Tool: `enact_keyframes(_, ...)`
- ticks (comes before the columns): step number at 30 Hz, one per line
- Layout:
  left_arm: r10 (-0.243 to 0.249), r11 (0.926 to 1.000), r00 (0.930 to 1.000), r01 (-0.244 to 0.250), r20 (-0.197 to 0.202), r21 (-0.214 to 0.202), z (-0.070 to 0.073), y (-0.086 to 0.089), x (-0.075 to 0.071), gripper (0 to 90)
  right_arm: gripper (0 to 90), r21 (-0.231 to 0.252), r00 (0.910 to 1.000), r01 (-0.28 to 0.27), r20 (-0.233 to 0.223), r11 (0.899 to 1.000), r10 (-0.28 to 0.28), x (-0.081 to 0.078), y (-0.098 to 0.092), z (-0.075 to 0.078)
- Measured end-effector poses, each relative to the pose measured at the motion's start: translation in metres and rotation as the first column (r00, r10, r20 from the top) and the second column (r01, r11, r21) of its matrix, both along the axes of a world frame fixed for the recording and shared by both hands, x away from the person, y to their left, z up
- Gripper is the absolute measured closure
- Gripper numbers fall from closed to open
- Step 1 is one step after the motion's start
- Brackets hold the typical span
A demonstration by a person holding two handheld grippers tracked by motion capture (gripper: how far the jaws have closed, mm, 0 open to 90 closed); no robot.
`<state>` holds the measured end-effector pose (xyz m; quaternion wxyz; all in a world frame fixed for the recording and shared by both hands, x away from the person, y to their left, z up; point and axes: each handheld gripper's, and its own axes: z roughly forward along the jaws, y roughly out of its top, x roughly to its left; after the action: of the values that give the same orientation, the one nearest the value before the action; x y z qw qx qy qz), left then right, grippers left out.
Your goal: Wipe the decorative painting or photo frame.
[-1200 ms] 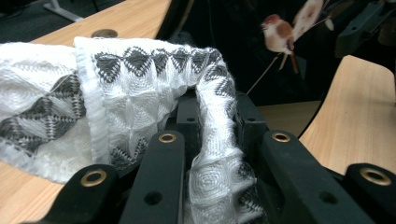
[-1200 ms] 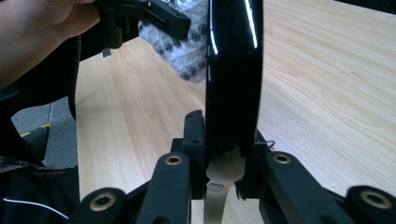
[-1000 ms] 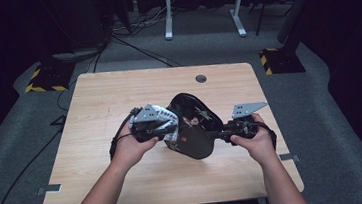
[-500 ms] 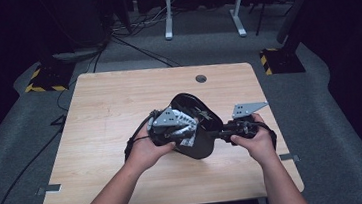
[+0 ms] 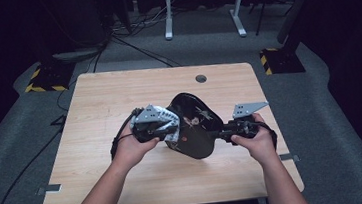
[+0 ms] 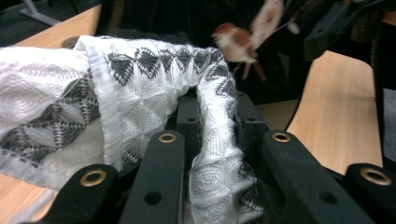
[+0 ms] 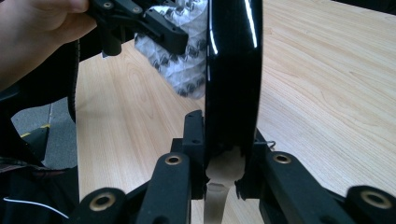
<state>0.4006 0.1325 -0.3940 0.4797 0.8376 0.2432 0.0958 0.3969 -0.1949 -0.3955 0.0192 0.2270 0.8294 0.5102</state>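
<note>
A glossy black tray [image 5: 199, 130] painted with a bird and flowers is held tilted above the wooden table [image 5: 108, 99]. My right gripper [image 5: 221, 134] is shut on the tray's right rim; in the right gripper view the tray's edge [image 7: 233, 70] stands upright between the jaws of my right gripper [image 7: 224, 135]. My left gripper [image 5: 171, 132] is shut on a white cloth with a grey pattern [image 5: 168, 119] at the tray's left side. In the left gripper view the cloth [image 6: 140, 84] bunches over and between the jaws of my left gripper [image 6: 217, 119], with the painted bird [image 6: 233, 37] just beyond.
A round cable hole [image 5: 201, 78] sits near the table's far edge. Beyond the table stand a white desk frame [image 5: 205, 9] and yellow-and-black striped floor blocks [image 5: 46, 80]. Cables trail off the table's left side.
My left gripper carried the cloth to the right across the tray's face, then came back to the left. The right gripper and the tray stayed put.
</note>
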Motion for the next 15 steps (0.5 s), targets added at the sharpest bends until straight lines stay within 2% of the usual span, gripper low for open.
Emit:
enact_keyframes(6,0.041,0.9989,0.9991,-0.041,-0.013,-0.023,-0.004,0.013,0.008,76.7,77.9,0.003,1.0000,0.004,-0.001,1.000,-0.004,0.001,0.000,0.000)
enact_keyframes(11,0.055,0.9982,0.9984,-0.055,-0.016,-0.023,-0.004,0.012,0.008,76.7,77.8,0.006,1.0000,0.009,-0.005,1.000,-0.009,0.001,-0.001,0.000)
enact_keyframes(12,0.053,0.9984,0.9985,-0.053,-0.017,-0.017,-0.004,0.011,0.007,76.7,77.9,0.006,0.9999,0.009,-0.005,1.000,-0.009,0.001,-0.001,0.000)
enact_keyframes(15,0.017,0.9985,0.9991,-0.019,-0.038,-0.051,-0.005,0.003,0.004,76.6,78.0,0.009,0.9999,0.011,-0.007,1.000,-0.011,0.001,0.000,0.000)
